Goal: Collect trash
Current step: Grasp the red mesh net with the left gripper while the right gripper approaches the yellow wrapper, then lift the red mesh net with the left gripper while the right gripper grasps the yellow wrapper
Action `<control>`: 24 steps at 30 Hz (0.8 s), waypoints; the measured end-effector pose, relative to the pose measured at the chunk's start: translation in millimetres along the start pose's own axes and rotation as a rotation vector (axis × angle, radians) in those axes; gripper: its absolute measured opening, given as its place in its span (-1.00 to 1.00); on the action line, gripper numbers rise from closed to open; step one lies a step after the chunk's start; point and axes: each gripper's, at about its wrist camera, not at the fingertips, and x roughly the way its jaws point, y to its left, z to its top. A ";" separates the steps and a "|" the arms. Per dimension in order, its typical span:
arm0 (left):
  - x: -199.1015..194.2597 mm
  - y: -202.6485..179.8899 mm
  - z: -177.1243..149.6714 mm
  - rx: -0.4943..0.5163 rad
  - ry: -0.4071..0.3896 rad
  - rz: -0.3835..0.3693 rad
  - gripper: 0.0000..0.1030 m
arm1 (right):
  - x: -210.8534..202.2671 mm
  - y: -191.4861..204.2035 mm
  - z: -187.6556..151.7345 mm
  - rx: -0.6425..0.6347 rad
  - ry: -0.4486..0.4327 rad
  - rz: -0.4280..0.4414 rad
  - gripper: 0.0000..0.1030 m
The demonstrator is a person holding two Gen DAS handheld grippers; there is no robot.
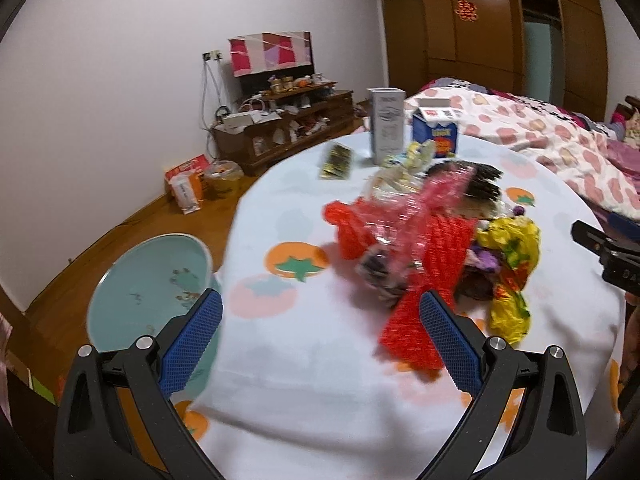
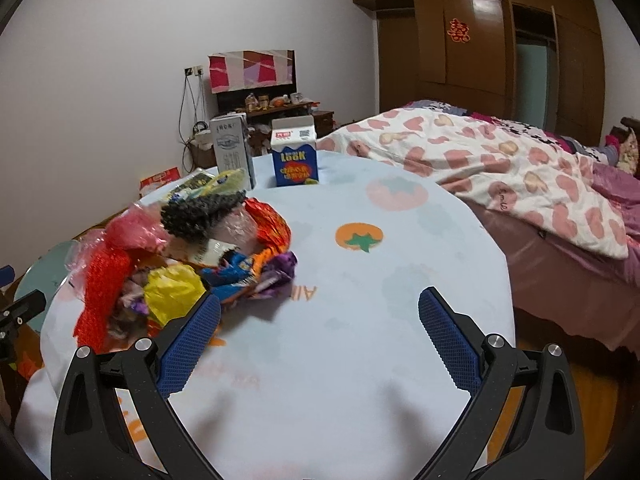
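A heap of trash [image 1: 432,240] lies on the round table [image 1: 304,360]: red mesh, pink plastic, a yellow wrapper [image 1: 510,280], dark wrappers. My left gripper [image 1: 320,316] is open and empty, just in front of the heap, its right finger close to the red mesh [image 1: 408,332]. In the right wrist view the heap [image 2: 180,256] sits at the left. My right gripper [image 2: 320,312] is open and empty over bare tablecloth [image 2: 360,360], its left finger near the yellow wrapper [image 2: 172,292].
A grey carton [image 2: 232,152] and a blue-white carton [image 2: 294,152] stand at the table's far edge. A light-blue basin [image 1: 152,280] sits on the floor left of the table. A bed with a heart-print quilt [image 2: 500,164] is to the right.
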 end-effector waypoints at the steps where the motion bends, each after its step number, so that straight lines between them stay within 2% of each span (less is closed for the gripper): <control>1: 2.3 -4.7 -0.8 0.004 0.003 -0.009 0.88 | -0.3 -1.0 -1.3 0.000 0.001 -0.004 0.89; 9: 23.7 -31.7 -8.2 0.035 0.052 -0.069 0.81 | 6.5 -15.7 -8.0 0.025 0.016 -0.026 0.88; 10: 26.5 -33.3 -9.0 0.038 0.064 -0.082 0.63 | 8.0 -16.7 -9.3 0.027 0.020 -0.026 0.88; 11: 29.6 -34.6 -9.7 0.040 0.078 -0.097 0.34 | 9.7 -17.5 -10.1 0.029 0.024 -0.025 0.88; 12: 33.4 -35.6 -10.6 0.042 0.096 -0.122 0.19 | 10.9 -17.6 -11.2 0.029 0.027 -0.025 0.88; 14: 38.5 -37.1 -12.0 0.045 0.128 -0.176 -0.50 | 12.6 -17.6 -13.4 0.028 0.032 -0.023 0.88; 16: 37.4 -35.3 -12.1 0.047 0.125 -0.199 -0.74 | 13.8 -16.8 -14.5 0.029 0.033 -0.015 0.88; 24: -10.5 -14.7 0.3 0.049 0.040 -0.239 -0.78 | -1.5 6.1 -4.5 0.015 -0.002 0.058 0.66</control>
